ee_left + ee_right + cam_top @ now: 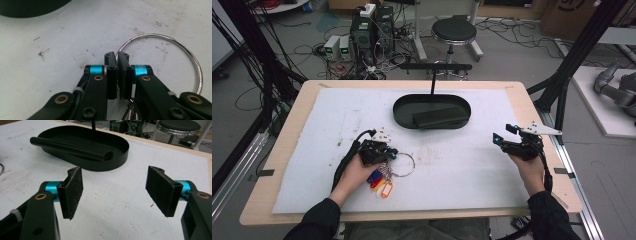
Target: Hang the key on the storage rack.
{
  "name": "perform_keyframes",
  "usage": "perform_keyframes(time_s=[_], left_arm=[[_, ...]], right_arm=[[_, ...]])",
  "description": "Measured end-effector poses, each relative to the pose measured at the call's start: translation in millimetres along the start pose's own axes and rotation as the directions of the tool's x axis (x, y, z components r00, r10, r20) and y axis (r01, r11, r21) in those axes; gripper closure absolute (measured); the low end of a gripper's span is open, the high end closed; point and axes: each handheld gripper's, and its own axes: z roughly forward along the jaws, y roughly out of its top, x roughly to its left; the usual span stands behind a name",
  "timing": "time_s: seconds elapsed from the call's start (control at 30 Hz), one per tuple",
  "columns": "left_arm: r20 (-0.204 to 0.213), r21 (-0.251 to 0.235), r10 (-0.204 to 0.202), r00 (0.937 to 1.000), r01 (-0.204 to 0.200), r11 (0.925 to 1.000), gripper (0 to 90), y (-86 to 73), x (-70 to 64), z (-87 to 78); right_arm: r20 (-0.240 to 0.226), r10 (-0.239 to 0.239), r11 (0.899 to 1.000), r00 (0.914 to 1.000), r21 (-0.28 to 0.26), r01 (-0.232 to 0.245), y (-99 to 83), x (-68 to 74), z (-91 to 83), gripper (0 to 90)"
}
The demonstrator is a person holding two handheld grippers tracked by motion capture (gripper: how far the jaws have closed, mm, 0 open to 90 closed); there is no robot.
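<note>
- Where my left gripper (117, 56) sits low on the white mat (462, 170), its black jaws are pressed nearly together, pinching the thin wire of the key ring (175, 46).
- That ring is a large, smooth, shiny metal circle lying flat on the mat, looping out to one side of the jaws in the left gripper view.
- From the high view I see plastic key tags (382, 182) (blue, red, orange and a pale one) bunched on the ring just beside my left hand (354, 172).
- My right gripper (115, 192) hovers with its jaws wide apart and nothing between them; their pads (75, 190) look coarse and felt-like, mounted on blue anodised pivots.
- The mat is matte, foam-like and scuffed with brown specks, lying on a pale wooden table (292, 130).
- Farther back sits a black oval tray (404, 117) with a low upright wall; inside it lies a flat, dark, ribbed pouch (82, 146) with rounded folded edges.
</note>
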Motion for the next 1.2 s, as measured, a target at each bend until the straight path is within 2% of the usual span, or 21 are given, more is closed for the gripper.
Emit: perform_keyframes(time_s=[0.1,0.17,0.3,0.33,0.37,0.4,0.47,0.5,0.53,0.6,0.7,0.73,0.83,0.87,0.97,1.2], left_arm=[[0.006,-0.005,-0.007,1.0000,0.007,1.0000,86.1,0.0,1.3,-0.5],[0.007,-0.025,-0.025,0.9997,0.025,0.9994,86.1,-0.1,2.6,-2.4],[0.008,-0.098,-0.042,0.9991,0.043,0.9942,86.2,2.1,6.5,-12.9],[0.008,-0.098,-0.042,0.9991,0.043,0.9942,86.2,2.1,6.5,-12.9],[0.008,-0.144,-0.048,0.9988,0.049,0.9884,86.2,3.7,7.6,-19.9],[0.005,-0.164,-0.048,0.9989,0.048,0.9853,86.2,4.6,7.5,-23.1],[0.001,-0.179,-0.042,0.9991,0.041,0.9830,86.2,5.6,7.1,-26.1],[0.001,-0.205,-0.030,0.9995,0.030,0.9784,86.2,8.0,5.5,-30.9],[0.001,-0.205,-0.030,0.9995,0.030,0.9784,86.2,8.0,5.5,-30.9],[0.002,-0.233,-0.008,1.0000,0.008,0.9725,86.2,11.7,0.5,-36.3],[0.005,-0.247,0.027,0.9996,-0.025,0.9686,86.2,16.4,-5.5,-41.3],[0.005,-0.247,0.027,0.9996,-0.025,0.9686,86.2,16.4,-5.5,-41.3],[0.014,-0.266,0.069,0.9975,-0.062,0.9619,86.2,19.1,-15.8,-46.5],[0.014,-0.266,0.069,0.9975,-0.062,0.9619,86.1,19.1,-15.8,-46.5],[0.028,-0.286,0.091,0.9955,-0.079,0.9549,86.0,18.6,-22.5,-48.4],[0.060,-0.300,0.097,0.9935,-0.075,0.9511,85.5,17.6,-27.1,-47.2]], right_arm=[[-0.002,0.002,1.000,1.0000,0.000,-0.002,0.0,-0.1,0.0,30.6],[-0.001,0.005,1.000,1.0000,-0.001,-0.005,0.1,0.0,-0.2,30.6],[-0.001,0.006,1.000,1.0000,-0.003,-0.006,0.1,-0.7,-0.4,30.7],[-0.001,0.006,1.000,1.0000,-0.003,-0.006,0.1,-0.7,-0.4,30.7],[0.000,0.008,1.000,1.0000,-0.004,-0.008,0.0,-0.8,-0.4,30.6],[0.000,0.009,1.000,1.0000,-0.004,-0.009,0.0,-0.8,-0.4,30.7],[-0.002,0.009,1.000,1.0000,-0.004,-0.009,0.0,-0.7,-0.2,30.7],[-0.001,0.008,1.000,1.0000,-0.004,-0.008,0.0,-0.6,-0.2,30.6],[-0.001,0.008,1.000,1.0000,-0.004,-0.008,0.0,-0.6,-0.2,30.6],[0.000,0.004,1.000,1.0000,-0.007,-0.004,0.1,-1.0,-0.6,30.7],[-0.002,0.009,1.000,1.0000,-0.006,-0.009,0.0,-1.1,-0.9,30.6],[-0.002,0.009,1.000,1.0000,-0.006,-0.009,0.0,-1.1,-0.9,30.6],[-0.004,0.008,1.000,1.0000,-0.006,-0.008,0.0,-1.1,-1.0,30.7],[-0.004,0.008,1.000,1.0000,-0.006,-0.008,0.0,-1.1,-1.0,30.7],[-0.005,0.008,1.000,1.0000,-0.005,-0.008,-0.1,-1.3,-0.7,30.7],[-0.004,0.005,1.000,1.0000,-0.006,-0.005,0.0,-1.2,-0.7,30.6]])
